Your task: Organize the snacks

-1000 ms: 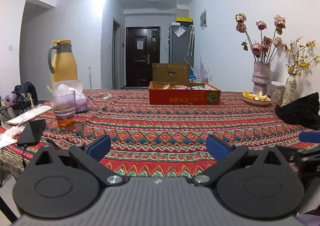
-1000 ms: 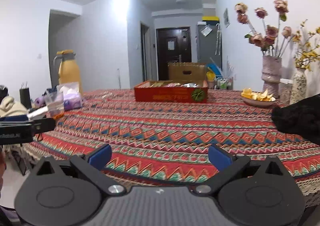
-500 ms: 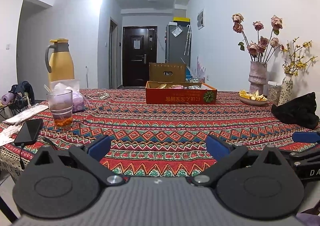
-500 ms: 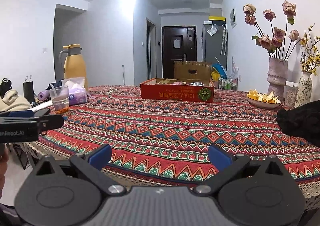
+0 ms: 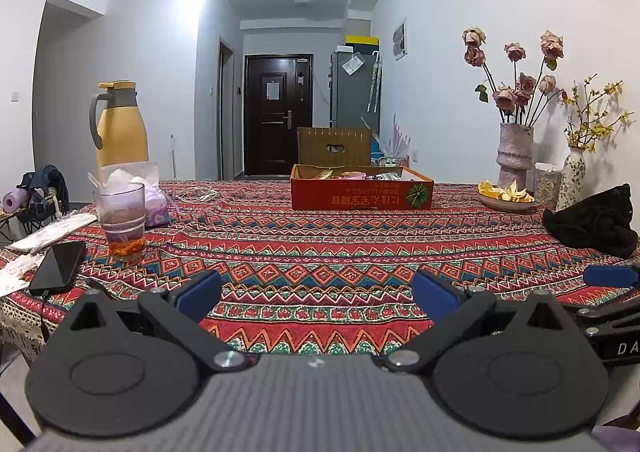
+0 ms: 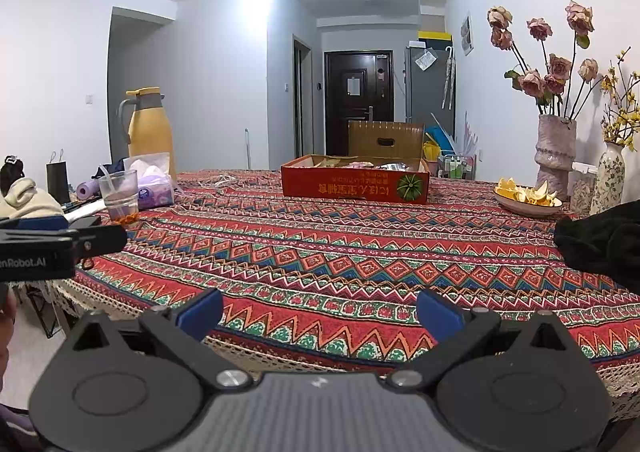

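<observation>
A low red cardboard box (image 5: 362,193) holding several snack packets stands at the far middle of the patterned table; it also shows in the right wrist view (image 6: 355,182). My left gripper (image 5: 316,292) is open and empty above the table's near edge. My right gripper (image 6: 319,312) is open and empty, just off the near edge. Each gripper shows at the side of the other's view. Both are far from the box.
A glass with a straw (image 5: 122,221), a phone (image 5: 58,266), a tissue pack (image 5: 154,192) and a yellow jug (image 5: 120,128) stand at the left. A plate of peels (image 5: 506,196), two vases (image 5: 516,156) and black cloth (image 5: 596,222) are at the right. A brown box (image 5: 334,146) stands behind.
Both grippers have risen and tilted down a little, so more of the tabletop shows. Both stay open and empty.
</observation>
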